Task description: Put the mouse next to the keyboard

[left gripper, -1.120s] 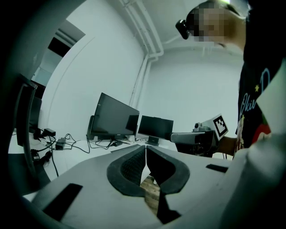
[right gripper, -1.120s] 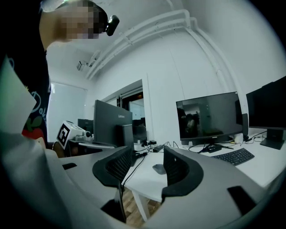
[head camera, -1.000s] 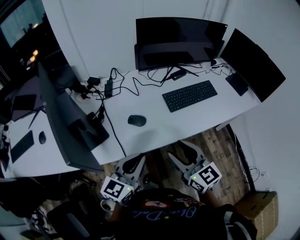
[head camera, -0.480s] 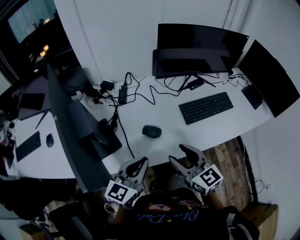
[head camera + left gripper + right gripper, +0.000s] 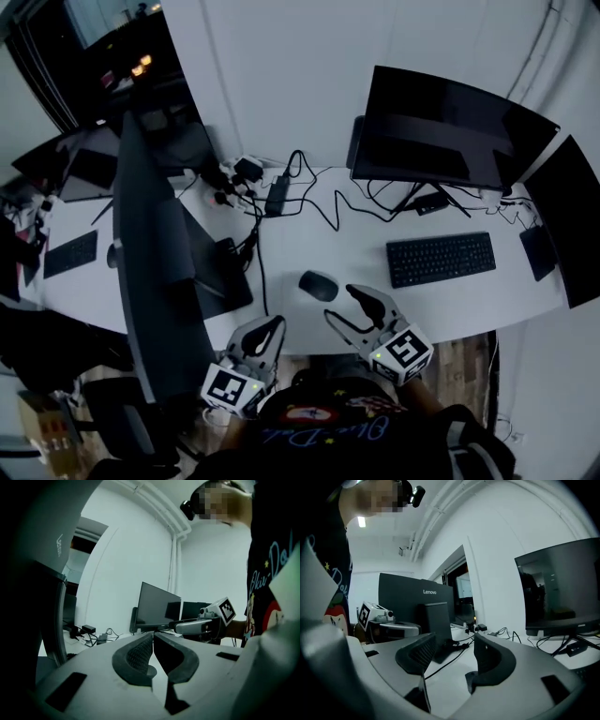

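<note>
In the head view a dark mouse point(image 5: 319, 285) lies on the white desk point(image 5: 309, 248), left of the black keyboard point(image 5: 441, 259) and a gap apart from it. My right gripper point(image 5: 345, 310) reaches over the desk's front edge, just right of and nearer than the mouse; its jaws are opening with nothing between them point(image 5: 454, 639). My left gripper point(image 5: 265, 334) stays below the desk edge, its jaws shut and empty point(image 5: 153, 635). The mouse shows in neither gripper view.
A large monitor point(image 5: 450, 127) stands behind the keyboard, and another point(image 5: 572, 220) stands at the right. A tall dark monitor point(image 5: 155, 253) rises at the left. Cables and a power strip point(image 5: 277, 192) lie at the back. A second desk point(image 5: 66, 225) is further left.
Both grippers have come forward toward the desk. The right one now reaches over its edge beside the mouse with wider jaws. The desk sits further right in the head view.
</note>
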Demonstrator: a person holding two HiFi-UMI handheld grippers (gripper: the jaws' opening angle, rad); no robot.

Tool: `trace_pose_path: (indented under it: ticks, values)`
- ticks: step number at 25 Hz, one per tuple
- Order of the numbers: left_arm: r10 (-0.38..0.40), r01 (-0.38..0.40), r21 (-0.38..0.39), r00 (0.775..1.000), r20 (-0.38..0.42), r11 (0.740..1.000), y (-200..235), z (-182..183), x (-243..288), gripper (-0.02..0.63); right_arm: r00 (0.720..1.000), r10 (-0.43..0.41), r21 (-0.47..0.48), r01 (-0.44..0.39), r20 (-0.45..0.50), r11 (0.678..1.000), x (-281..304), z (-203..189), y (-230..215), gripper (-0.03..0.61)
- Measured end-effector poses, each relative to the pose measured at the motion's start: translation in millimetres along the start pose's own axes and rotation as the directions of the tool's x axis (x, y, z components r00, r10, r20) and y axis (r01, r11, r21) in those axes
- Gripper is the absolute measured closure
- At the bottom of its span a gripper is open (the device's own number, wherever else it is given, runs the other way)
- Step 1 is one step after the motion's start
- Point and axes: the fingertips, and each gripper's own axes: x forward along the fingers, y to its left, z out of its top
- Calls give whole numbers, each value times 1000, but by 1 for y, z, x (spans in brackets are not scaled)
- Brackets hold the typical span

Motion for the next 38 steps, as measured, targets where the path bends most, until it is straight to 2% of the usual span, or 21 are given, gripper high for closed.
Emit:
trace_pose_path:
  ticks: [5,10,14,19,25,30,38]
  values:
    - [116,-116,-13,993,10,993,10,6,15,609,990,116,-1,-116,-82,993,26,-14,-19,342]
    - [199,-200,-33,980,-15,979,14,-3,20,611,955,216,5,-220,-202,976,47,-50,-24,325]
    - [262,-263,-48,964,-36,963,19,-7,20,611,929,253,26,-255,-270,967,61,-76,-31,316]
    - [320,-323,-65,946,-52,944,22,-12,19,610,886,273,31,-283,-375,959,75,-115,-37,296]
    - [363,-368,-85,929,-65,926,27,-17,16,609,852,262,11,-289,-454,957,90,-148,-43,281]
    - [369,-372,-78,928,-49,925,29,-10,21,611,845,229,22,-250,-483,968,101,-169,-51,278]
    - [375,-379,-86,925,-62,921,28,-15,14,611,815,196,10,-228,-545,974,114,-199,-52,276]
